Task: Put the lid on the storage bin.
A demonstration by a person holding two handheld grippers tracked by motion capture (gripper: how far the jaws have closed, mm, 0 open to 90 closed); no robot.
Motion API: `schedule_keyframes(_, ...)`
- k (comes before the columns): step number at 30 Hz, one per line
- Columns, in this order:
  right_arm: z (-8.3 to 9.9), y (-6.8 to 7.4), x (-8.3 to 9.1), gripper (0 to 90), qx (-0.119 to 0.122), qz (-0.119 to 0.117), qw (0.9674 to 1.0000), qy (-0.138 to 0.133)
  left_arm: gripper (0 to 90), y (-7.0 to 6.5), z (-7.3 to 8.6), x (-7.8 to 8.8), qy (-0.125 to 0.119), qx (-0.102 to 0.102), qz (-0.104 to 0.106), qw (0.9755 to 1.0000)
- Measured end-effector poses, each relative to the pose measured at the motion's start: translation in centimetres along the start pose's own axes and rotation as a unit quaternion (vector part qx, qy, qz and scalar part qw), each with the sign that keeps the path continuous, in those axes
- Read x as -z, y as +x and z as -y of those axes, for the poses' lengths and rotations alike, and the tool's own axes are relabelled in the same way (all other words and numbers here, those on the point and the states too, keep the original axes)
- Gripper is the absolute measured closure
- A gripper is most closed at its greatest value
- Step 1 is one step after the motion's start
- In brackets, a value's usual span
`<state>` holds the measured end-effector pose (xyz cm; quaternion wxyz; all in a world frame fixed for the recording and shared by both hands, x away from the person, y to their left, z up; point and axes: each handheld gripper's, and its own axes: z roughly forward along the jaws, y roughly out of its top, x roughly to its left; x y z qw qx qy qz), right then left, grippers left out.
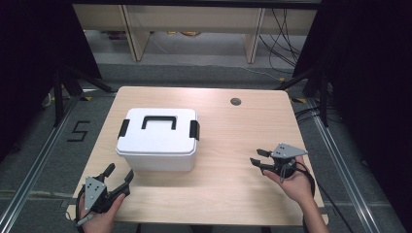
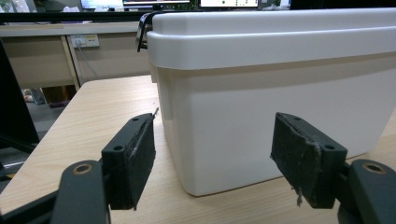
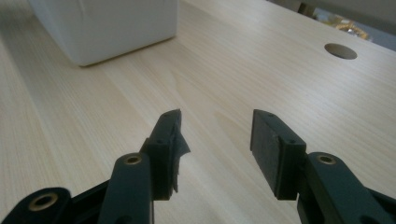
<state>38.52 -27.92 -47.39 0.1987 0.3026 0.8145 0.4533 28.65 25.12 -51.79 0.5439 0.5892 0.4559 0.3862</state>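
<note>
A white plastic box (image 1: 158, 141) with a black handle and black side latches stands lid-on at the left middle of the wooden table (image 1: 233, 131). My left gripper (image 1: 118, 175) rests at the table's front left corner, open, pointing at the box's near left corner (image 2: 187, 140) with nothing between its pads. My right gripper (image 1: 258, 157) is held low over the table at the right, pointing left toward the box (image 3: 107, 28). Its jaws stand open and empty (image 3: 215, 140) above bare wood.
A round cable hole (image 1: 235, 101) sits near the table's far edge (image 3: 341, 51). Black frame legs and cables stand on the floor on both sides of the table. Wooden furniture legs are beyond the far edge.
</note>
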Motion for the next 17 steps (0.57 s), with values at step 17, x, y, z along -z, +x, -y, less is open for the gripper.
schedule_keyframes(17, 2.2, 1.1, -0.7, 52.7, -0.016, 0.008, 0.9990, -0.042, 37.5, -0.1, -0.4, 0.2, -0.008, -0.002, 0.022, 0.9997)
